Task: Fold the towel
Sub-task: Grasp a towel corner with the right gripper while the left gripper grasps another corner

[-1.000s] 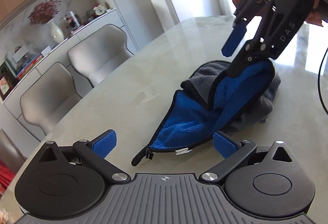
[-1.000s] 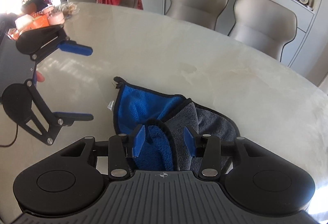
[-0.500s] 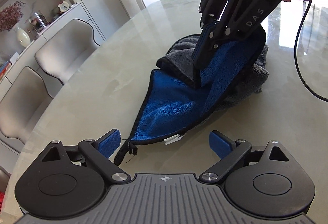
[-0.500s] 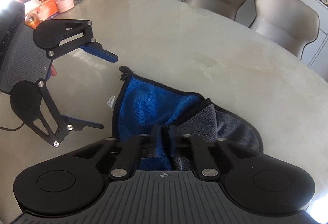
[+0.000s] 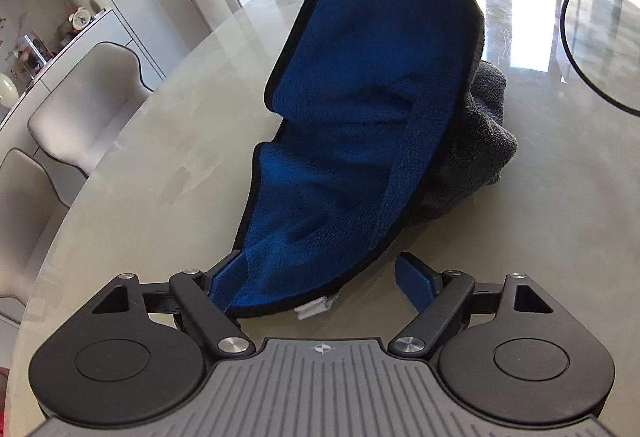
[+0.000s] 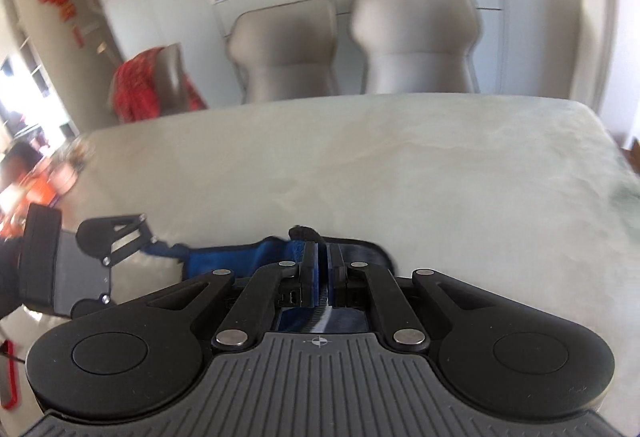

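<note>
The towel (image 5: 360,141), blue on one side and grey on the other, is partly raised off the pale table (image 5: 160,165). Its top edge is pulled up out of the left wrist view, while the grey bulk rests on the table at the right. My right gripper (image 6: 322,265) is shut on the towel (image 6: 240,257), with a black-hemmed edge poking out past its fingertips. My left gripper (image 5: 320,279) is low over the table and its jaws are closing. The towel's near corner with a white tag lies between its fingers. The left pad (image 5: 228,277) is at the hem and the right pad (image 5: 414,281) stands apart.
Two pale chairs (image 6: 352,49) stand at the table's far side before a white sideboard with a vase and books. A chair with red cloth (image 6: 144,85) is further left. A black cable (image 5: 580,49) loops above the table. Orange items (image 6: 36,189) sit at the table's left end.
My right gripper has shut on the towel's edge and pulled it up and away, unrolling the blue side. My left gripper has sunk toward the near corner and its jaws have narrowed.
</note>
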A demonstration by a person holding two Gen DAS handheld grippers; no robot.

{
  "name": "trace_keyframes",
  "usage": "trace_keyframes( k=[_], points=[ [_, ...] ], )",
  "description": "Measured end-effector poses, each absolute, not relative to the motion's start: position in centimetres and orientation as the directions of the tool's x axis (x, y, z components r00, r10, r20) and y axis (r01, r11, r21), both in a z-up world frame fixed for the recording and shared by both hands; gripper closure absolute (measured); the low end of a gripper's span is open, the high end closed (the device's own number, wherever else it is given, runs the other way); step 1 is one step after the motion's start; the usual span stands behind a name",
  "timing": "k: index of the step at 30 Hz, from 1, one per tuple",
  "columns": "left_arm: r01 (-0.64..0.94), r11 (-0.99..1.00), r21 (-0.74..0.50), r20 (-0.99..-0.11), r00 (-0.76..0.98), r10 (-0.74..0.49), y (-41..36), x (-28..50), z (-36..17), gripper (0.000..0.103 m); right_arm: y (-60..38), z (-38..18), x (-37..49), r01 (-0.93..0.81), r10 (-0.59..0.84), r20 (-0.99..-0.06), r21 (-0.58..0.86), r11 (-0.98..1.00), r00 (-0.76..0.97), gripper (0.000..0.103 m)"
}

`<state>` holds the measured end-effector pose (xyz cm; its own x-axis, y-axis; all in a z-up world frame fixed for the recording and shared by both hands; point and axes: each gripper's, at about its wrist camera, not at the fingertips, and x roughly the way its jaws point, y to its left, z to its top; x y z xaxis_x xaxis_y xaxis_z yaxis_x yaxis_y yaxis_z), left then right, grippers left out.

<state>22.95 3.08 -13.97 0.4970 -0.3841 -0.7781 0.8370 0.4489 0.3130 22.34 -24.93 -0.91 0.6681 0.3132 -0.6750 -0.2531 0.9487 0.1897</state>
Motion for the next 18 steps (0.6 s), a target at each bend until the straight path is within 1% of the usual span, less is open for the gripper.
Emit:
trace_keyframes(
  k=[5,7,9,11,16,17,18],
  points=[
    [0.839,0.458,0.294,-0.784,0.486,-0.386,3.3,23.6,-13.9,0.020,-26.9,-1.2,21.5,-0.185,0.289,-0.675,0.223,0.957,0.678,0.098],
    [0.851,0.457,0.257,-0.796,0.455,-0.400,3.6,24.0,-13.8,0.027,-27.3,-1.3,21.1,-0.173,0.286,-0.673,0.231,0.957,0.682,0.098],
    [0.861,0.464,0.208,-0.811,0.417,-0.411,3.7,24.5,-13.5,0.039,-27.7,-1.0,20.9,-0.165,0.290,-0.665,0.245,0.955,0.688,0.098],
    [0.859,0.476,0.190,-0.819,0.406,-0.406,3.9,24.9,-13.3,0.044,-27.9,-0.6,20.8,-0.162,0.298,-0.656,0.261,0.952,0.694,0.098],
    [0.843,0.489,0.225,-0.822,0.433,-0.369,4.6,25.2,-13.2,0.046,-28.2,0.2,20.8,-0.158,0.306,-0.638,0.279,0.947,0.706,0.098],
    [0.843,0.493,0.215,-0.824,0.427,-0.371,4.8,25.3,-13.1,0.049,-28.3,0.4,20.7,-0.156,0.308,-0.634,0.286,0.946,0.709,0.098],
    [0.846,0.495,0.199,-0.828,0.415,-0.378,5.0,25.4,-13.1,0.055,-28.4,0.5,20.7,-0.153,0.311,-0.630,0.292,0.944,0.712,0.098]
  ],
)
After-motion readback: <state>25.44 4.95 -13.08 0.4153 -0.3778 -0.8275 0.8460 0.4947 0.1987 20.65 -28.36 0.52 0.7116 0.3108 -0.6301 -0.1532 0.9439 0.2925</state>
